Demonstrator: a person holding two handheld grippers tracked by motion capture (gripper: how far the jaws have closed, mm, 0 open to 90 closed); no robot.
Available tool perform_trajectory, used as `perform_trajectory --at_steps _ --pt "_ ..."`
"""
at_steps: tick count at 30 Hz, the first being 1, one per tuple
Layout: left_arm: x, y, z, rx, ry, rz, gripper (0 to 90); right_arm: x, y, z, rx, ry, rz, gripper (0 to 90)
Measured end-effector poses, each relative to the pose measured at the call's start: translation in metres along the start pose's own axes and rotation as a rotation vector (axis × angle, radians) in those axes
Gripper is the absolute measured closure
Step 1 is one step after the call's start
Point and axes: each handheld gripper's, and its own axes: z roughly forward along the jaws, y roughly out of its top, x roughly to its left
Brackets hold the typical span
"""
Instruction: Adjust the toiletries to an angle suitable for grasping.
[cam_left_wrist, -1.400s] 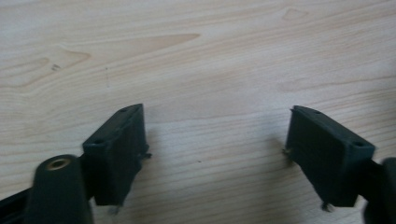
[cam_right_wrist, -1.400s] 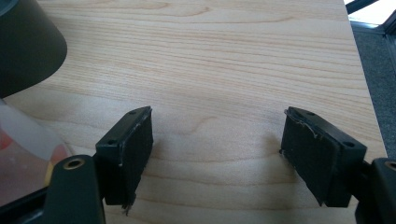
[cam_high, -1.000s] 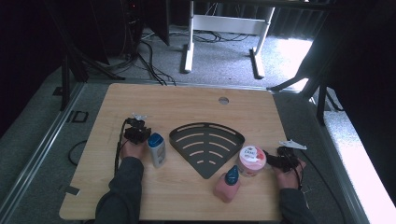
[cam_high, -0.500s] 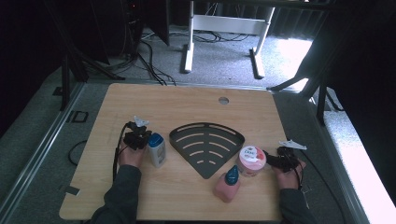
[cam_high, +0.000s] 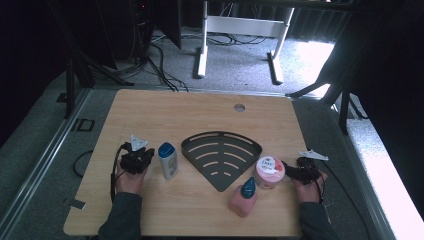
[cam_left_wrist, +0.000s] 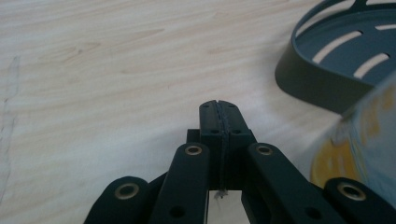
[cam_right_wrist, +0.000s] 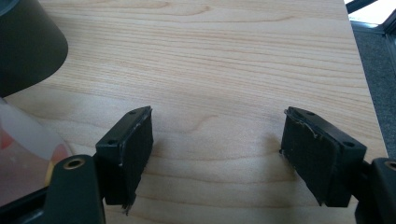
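Note:
My left gripper (cam_high: 143, 156) (cam_left_wrist: 218, 105) is shut with nothing between its jaws, just left of a white bottle with a blue cap (cam_high: 168, 160) that shows blurred at the right edge (cam_left_wrist: 369, 135) in the left gripper view. A dark grey slotted corner tray (cam_high: 222, 157) (cam_left_wrist: 327, 70) (cam_right_wrist: 23, 42) lies mid-table. My right gripper (cam_high: 289, 170) (cam_right_wrist: 217, 140) stands open over bare wood, beside a pink-lidded jar (cam_high: 270, 172) (cam_right_wrist: 23, 158). A pink bottle with a blue cap (cam_high: 243, 197) lies near the front edge.
The wooden table (cam_high: 200, 115) has a round cable hole (cam_high: 239, 107) near its far edge. Cables trail from both grippers. White desk legs (cam_high: 202, 45) and floor cables lie beyond the table.
My left gripper has drawn back toward the near edge and slightly left, beside the white bottle. The right gripper and the objects have stayed put.

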Motion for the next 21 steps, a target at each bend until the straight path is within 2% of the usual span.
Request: perform_trajectory --at_steps 3,8,9,10,11,13,14,15,18,20,21 --pt "-0.004 -0.007 -0.009 -0.004 -0.014 0.006 89.9 0.0 0.0 0.0 0.0 0.0 0.0 24.7" --pt "-0.019 -0.012 -0.023 0.005 -0.029 0.086 89.8 0.0 0.0 0.0 0.0 0.0 0.001 24.7" --pt "-0.022 -0.014 -0.025 0.005 -0.029 0.088 89.8 0.0 0.0 0.0 0.0 0.0 0.001 24.7" --pt "-0.024 -0.018 -0.026 -0.003 -0.051 0.071 89.9 0.0 0.0 0.0 0.0 0.0 0.0 24.7" --pt "-0.024 -0.021 -0.025 0.011 -0.067 0.058 89.9 0.0 0.0 0.0 0.0 0.0 0.0 24.7" --pt "-0.026 -0.025 -0.026 0.02 -0.05 0.074 89.9 0.0 0.0 0.0 0.0 0.0 0.001 24.7" --pt "-0.025 -0.027 -0.028 0.014 -0.07 0.065 89.8 0.0 0.0 0.0 0.0 0.0 0.0 24.7" --pt "-0.026 -0.028 -0.029 0.012 -0.07 0.065 89.9 0.0 0.0 0.0 0.0 0.0 0.001 24.7" --pt "-0.032 -0.033 -0.033 -0.009 -0.09 0.097 89.8 0.0 0.0 0.0 0.0 0.0 0.0 24.7" --pt "-0.041 -0.036 -0.036 -0.014 -0.079 0.158 89.8 0.0 0.0 0.0 0.0 0.0 0.0 24.7" --pt "-0.045 -0.037 -0.037 -0.03 -0.09 0.185 89.8 0.0 0.0 0.0 0.001 0.0 0.0 24.7"
